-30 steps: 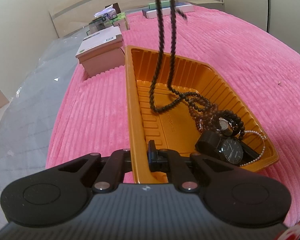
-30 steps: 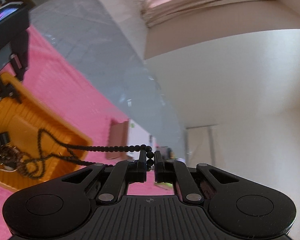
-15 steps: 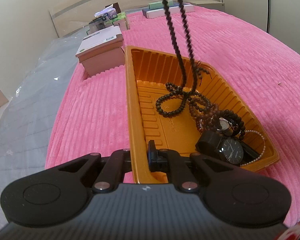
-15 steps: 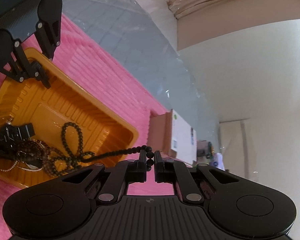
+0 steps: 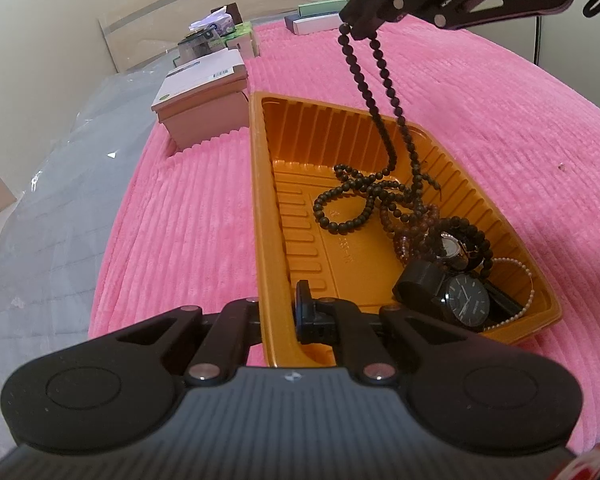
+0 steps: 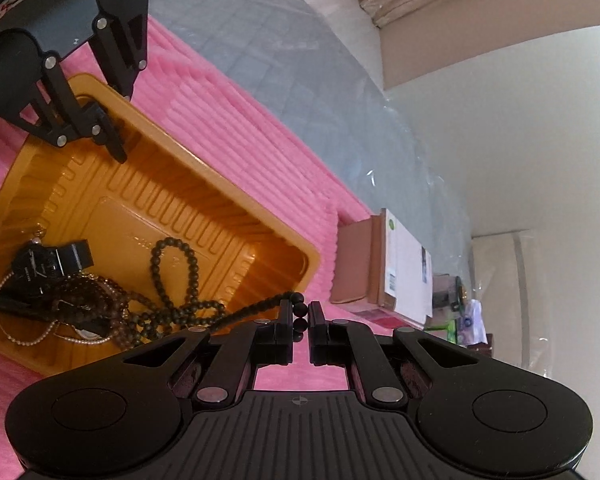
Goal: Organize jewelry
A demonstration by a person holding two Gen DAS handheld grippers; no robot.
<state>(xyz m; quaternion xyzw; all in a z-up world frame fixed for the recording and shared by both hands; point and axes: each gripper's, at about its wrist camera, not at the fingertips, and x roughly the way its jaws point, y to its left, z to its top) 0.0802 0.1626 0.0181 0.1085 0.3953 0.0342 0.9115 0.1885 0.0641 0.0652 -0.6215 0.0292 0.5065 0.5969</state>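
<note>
An orange plastic tray [image 5: 260, 184] [image 6: 180, 184] lies on a pink ribbed blanket. My left gripper [image 5: 280, 312] [image 6: 116, 148] is shut on the tray's near rim, one finger inside the wall and one outside. A long dark bead necklace [image 5: 370, 104] [image 6: 256, 306] hangs from my right gripper [image 5: 364, 20] [image 6: 300, 316], which is shut on it above the tray's far end. The necklace's lower part lies coiled on the tray floor. A black watch [image 5: 468, 306] [image 6: 32, 268], brown bead bracelets [image 5: 404, 236] and a pearl strand [image 5: 528, 276] are piled in the tray's near right corner.
A pinkish box with a white lid [image 5: 200, 120] [image 6: 396, 260] stands by the tray's far left corner, with more small boxes [image 5: 220, 36] behind it. A plastic-covered mattress [image 5: 40, 220] borders the blanket's left side. Pink blanket [image 5: 500, 120] stretches right of the tray.
My right gripper came down toward the tray with the necklace, and more of the beads have settled into a coil on the tray floor. The left gripper kept still on the rim.
</note>
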